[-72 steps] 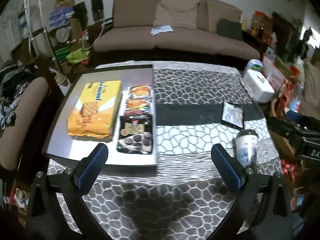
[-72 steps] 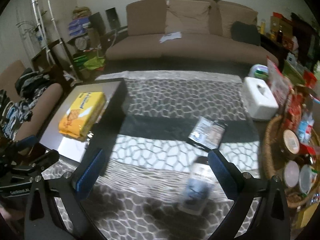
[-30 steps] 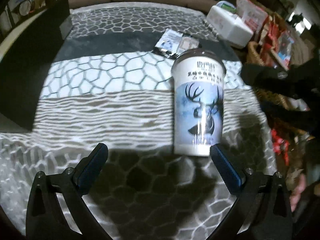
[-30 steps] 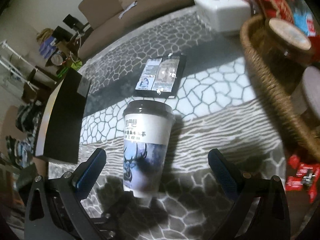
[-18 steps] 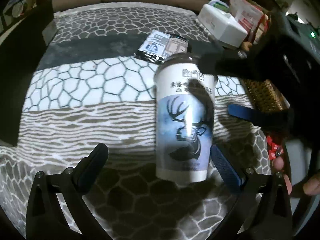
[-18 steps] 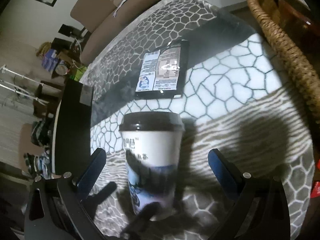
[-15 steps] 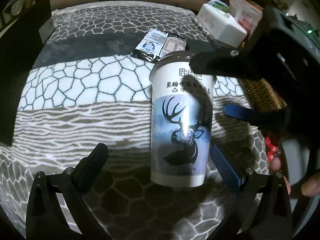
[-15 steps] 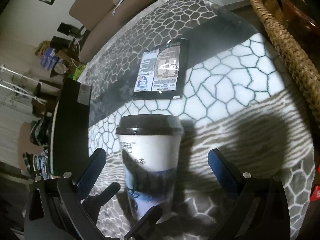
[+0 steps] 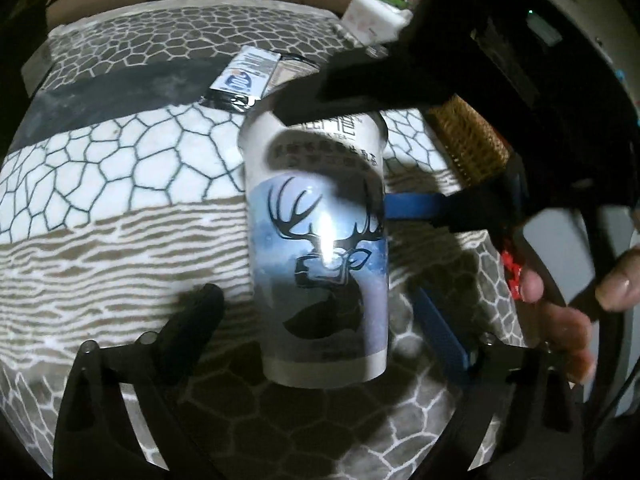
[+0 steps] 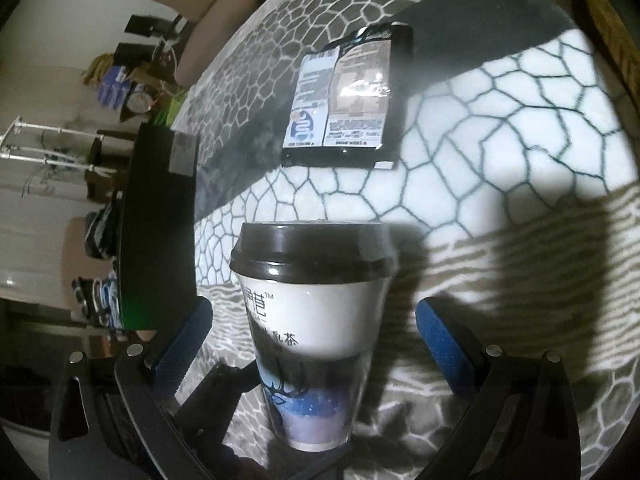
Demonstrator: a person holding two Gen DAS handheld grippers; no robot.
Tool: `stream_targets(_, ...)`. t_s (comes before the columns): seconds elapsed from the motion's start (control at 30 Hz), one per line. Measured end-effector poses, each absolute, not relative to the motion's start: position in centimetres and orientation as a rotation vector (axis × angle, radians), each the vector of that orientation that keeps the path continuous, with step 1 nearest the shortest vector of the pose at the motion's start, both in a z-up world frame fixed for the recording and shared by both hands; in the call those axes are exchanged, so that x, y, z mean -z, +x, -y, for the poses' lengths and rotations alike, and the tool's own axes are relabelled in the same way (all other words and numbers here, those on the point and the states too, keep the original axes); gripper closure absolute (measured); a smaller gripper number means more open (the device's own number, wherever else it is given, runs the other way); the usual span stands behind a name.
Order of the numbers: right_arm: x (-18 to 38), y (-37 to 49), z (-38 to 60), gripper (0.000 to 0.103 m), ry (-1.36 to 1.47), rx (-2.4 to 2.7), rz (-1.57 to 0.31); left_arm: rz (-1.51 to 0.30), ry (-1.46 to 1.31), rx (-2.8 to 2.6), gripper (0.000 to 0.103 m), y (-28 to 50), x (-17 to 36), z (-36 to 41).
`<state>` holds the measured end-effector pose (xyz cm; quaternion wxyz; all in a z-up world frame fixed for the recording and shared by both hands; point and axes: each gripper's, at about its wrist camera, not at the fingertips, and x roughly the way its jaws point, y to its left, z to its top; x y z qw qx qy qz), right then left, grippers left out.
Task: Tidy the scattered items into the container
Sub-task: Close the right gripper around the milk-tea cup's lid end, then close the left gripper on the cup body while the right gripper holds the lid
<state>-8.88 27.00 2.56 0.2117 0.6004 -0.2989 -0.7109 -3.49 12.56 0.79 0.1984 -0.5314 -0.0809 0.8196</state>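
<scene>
We found the deer-print cup [image 9: 320, 240], capped with a dark lid [image 10: 314, 254], standing upright on the bench [image 9: 120, 168] under its pebble-patterned cloth, with both claws drawn in around it. The left claw [image 9: 320, 320] had just been narrowing, the cup between its fingers, though neither pad pressed on it. The right claw [image 10: 314, 344] stood wide, the cup between its blue pads [image 10: 442, 344] and clear of both. A dark flat snack packet [image 10: 348, 100] lay on the cloth beyond the cup, well apart from it. At the bench's right edge sat a wicker basket [image 9: 468, 140], with a white box [image 9: 372, 20] farther back.
</scene>
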Motion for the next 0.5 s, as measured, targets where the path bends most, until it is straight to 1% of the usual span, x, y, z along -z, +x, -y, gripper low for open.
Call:
stream_targets(0.03,-2.5,-9.1,-26.8,0.000,1.671,1.964,0.823,0.220,-1.489,-2.290,0.014,-3.5,-0.7,-12.7)
stream_targets(0.1,-2.4,-9.3,-26.4,0.001,1.681,1.946,0.803,0.212,-1.492,-2.287,0.014,-3.6,-0.4,-13.0)
stream_targets(0.17,-2.4,-9.6,-25.9,0.008,1.692,1.935,0.774,0.215,-1.482,-2.293,0.015,-3.7,-0.4,-13.1)
stream_targets(0.2,-2.4,-9.7,-25.8,0.013,1.693,1.940,0.762,0.219,-1.479,-2.296,0.017,-3.8,-0.4,-13.0)
stream_targets(0.23,-2.5,-9.9,-25.8,0.015,1.697,1.947,0.754,0.224,-1.477,-2.301,0.020,-3.9,-0.4,-13.0)
stream_targets(0.27,-2.3,-10.0,-25.8,0.020,1.704,1.945,0.754,0.228,-1.476,-2.304,0.021,-3.9,-0.3,-12.9)
stream_targets(0.3,-2.2,-10.1,-25.8,0.026,1.714,1.941,0.756,0.228,-1.476,-2.307,0.024,-4.0,-0.3,-12.9)
stream_targets(0.4,-2.0,-10.4,-26.0,0.027,1.716,1.928,0.764,0.216,-1.475,-2.333,0.038,-4.2,-0.4,-12.7)
stream_targets(0.5,-2.0,-10.4,-25.9,0.027,1.706,1.929,0.760,0.209,-1.460,-2.330,0.042,-4.1,-0.4,-12.9)
